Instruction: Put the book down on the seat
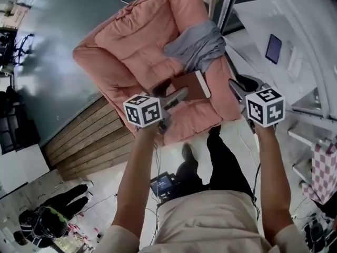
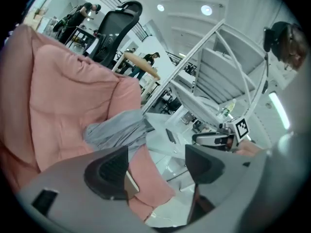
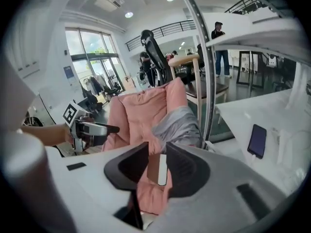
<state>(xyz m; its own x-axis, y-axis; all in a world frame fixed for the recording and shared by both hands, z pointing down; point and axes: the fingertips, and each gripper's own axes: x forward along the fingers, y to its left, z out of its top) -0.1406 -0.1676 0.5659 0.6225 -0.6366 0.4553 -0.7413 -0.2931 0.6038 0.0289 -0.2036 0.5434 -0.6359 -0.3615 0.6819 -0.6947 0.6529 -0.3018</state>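
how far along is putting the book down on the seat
Done, it seems: the book lies flat on the pink seat, just in front of the grey cloth. In hand: nothing that shows. The left gripper has its tongs wide apart at the book's end; the right gripper stands short of the book, tongs narrow. Left: probably only drawing both away.

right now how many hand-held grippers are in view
2. The left hand-held gripper is over the pink seat at the book; the right hand-held gripper is at the seat's right edge. None looks hidden.
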